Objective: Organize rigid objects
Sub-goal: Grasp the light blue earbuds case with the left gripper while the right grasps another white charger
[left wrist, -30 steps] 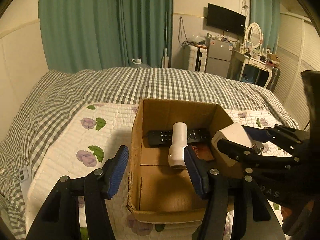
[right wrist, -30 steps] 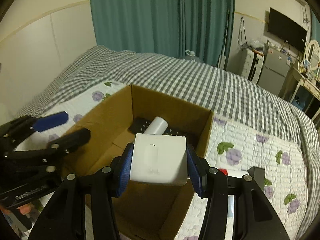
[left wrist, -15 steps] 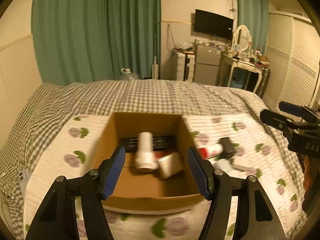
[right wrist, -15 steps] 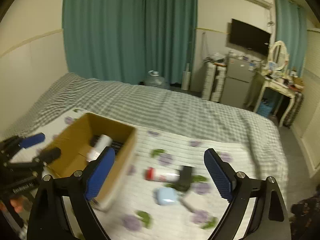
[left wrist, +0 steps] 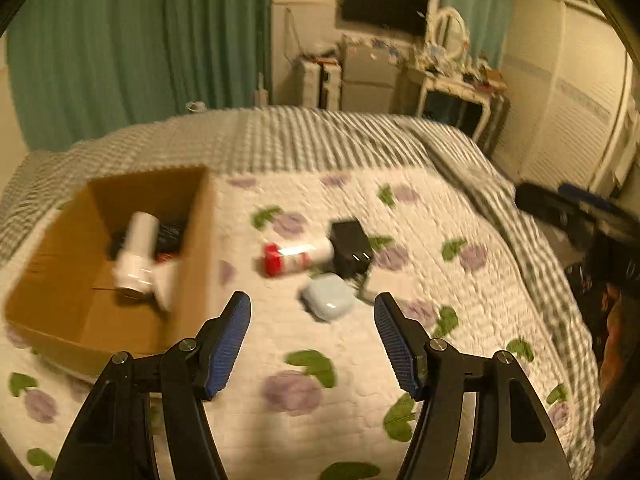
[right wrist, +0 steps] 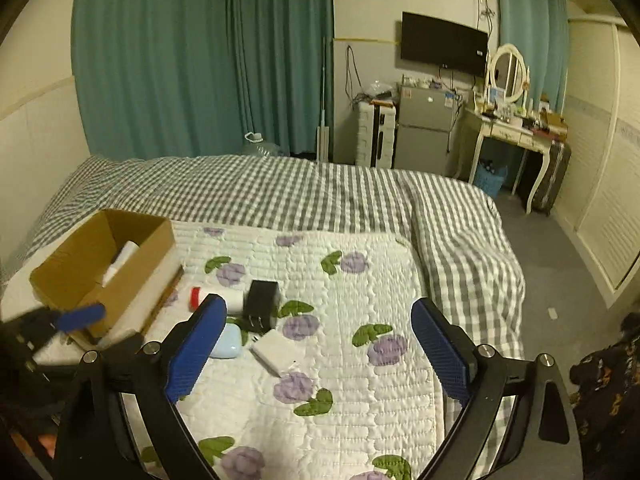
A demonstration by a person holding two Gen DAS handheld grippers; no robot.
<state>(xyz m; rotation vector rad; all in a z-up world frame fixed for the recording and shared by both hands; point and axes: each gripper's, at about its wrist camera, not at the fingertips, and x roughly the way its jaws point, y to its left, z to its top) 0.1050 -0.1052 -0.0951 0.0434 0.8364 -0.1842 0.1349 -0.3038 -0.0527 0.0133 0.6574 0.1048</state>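
Left gripper (left wrist: pixel 312 338) fingers spread w/ nothing btwn, right gripper (right wrist: pixel 316 352) spread too, cardboard box (left wrist: pixel 192 248) held white bottle (left wrist: pixel 136 256), blue case (left wrist: pixel 328 302) by black charger (left wrist: pixel 350 246) on quilt (right wrist: pixel 360 276)

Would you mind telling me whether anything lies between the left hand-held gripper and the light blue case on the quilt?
Nothing visible does: the left hand-held gripper is open, with only bare quilt between it and the light blue case.

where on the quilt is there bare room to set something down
The white floral quilt lies bare to the right of the flat white box. It's crowded between the brown cardboard box and black charger.
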